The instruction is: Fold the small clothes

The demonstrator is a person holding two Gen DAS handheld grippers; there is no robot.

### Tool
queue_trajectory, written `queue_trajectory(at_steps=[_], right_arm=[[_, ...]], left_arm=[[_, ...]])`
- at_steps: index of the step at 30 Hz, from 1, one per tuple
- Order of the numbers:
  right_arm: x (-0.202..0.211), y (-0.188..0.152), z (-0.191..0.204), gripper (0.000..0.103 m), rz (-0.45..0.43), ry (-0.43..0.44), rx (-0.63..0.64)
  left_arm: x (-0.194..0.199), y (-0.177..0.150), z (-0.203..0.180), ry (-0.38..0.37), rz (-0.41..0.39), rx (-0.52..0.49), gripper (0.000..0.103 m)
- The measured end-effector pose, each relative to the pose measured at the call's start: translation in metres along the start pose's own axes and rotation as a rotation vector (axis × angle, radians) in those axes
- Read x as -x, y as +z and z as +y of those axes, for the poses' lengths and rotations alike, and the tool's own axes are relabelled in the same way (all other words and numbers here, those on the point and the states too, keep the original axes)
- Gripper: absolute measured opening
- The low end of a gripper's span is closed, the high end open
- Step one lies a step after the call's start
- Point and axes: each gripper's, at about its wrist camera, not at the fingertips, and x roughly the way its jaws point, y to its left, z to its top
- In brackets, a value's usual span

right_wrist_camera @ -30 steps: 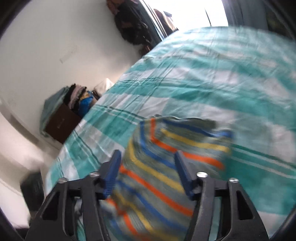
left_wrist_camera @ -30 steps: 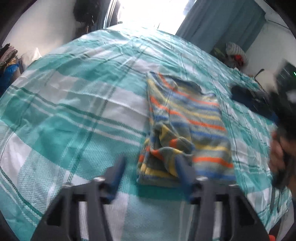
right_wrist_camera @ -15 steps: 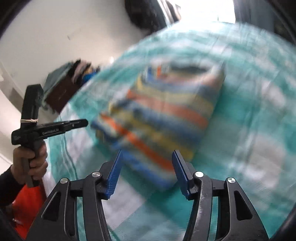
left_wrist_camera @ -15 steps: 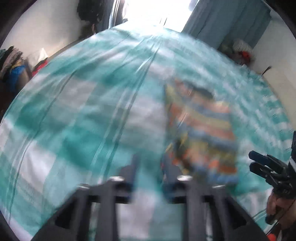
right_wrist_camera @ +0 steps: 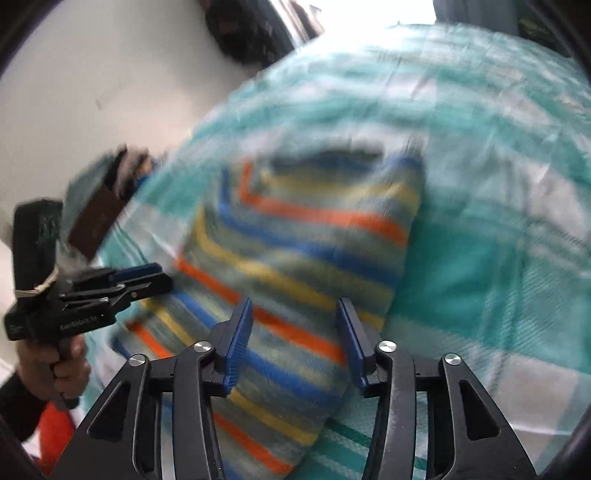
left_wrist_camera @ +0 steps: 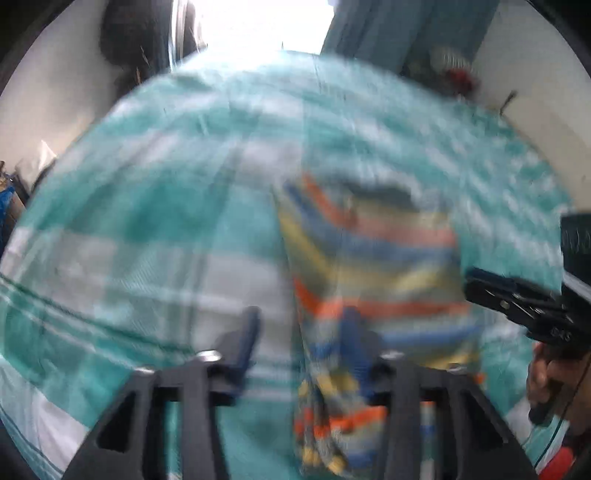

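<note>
A small striped garment in blue, orange, yellow and grey lies folded into a rough rectangle on the bed; both views are blurred. My left gripper hovers over its near left edge with jaws opening. The bunched hem shows beside the right finger, and no pad presses on it. My right gripper stands open above the garment's near right part, stripes showing between its fingers. Each gripper appears in the other view: the right one at the garment's right side, the left one at its left side.
The bed is covered by a teal and white plaid sheet. A dark wooden cabinet piled with clothes stands by the white wall. Teal curtains and a bright window are beyond the bed. A person's hands hold the gripper handles.
The left gripper narrowed, then widened again, and shifted along the garment's near left edge. The right gripper pulled back from the cloth, then dropped closer over it.
</note>
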Motion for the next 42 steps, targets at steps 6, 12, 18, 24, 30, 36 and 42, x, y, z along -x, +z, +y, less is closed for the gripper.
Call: queue_trajectory(at_steps=[6,12,18,24,30,36,42], right_arm=[[-0.038,0.016,-0.030,0.068,0.074,-0.062,-0.092],[0.002,-0.011,-0.047,0.090,-0.037,-0.006,-0.218],[-0.049,-0.029,-0.045,0.054,0.072,0.174,-0.313],[-0.002,-0.004,0.007,0.024,-0.032,0.039,-0.110],[0.074,0.022,0.038,0.024,-0.143,0.003,0.025],[0.097,-0.009,-0.015,0.103,-0.064,-0.212,-0.136],[0.171,-0.074,0.027,0.103,-0.059,-0.392,-0.079]], left_arm=[[-0.074,0.006,0.001,0.049,0.149,-0.004,0.076],[-0.055,0.004,0.004,-0.051,0.086,-0.061,0.080],[-0.082,0.003,-0.006,-0.133,0.146,-0.008,0.033],[-0.019,0.012,-0.056,-0.090,0.036,-0.106,0.018],[0.047,0.034,-0.090,-0.152,-0.097,-0.151,0.018],[0.015,0.004,-0.099,0.073,0.021,-0.165,0.041],[0.093,-0.071,-0.103,0.184,-0.050,-0.146,0.078]])
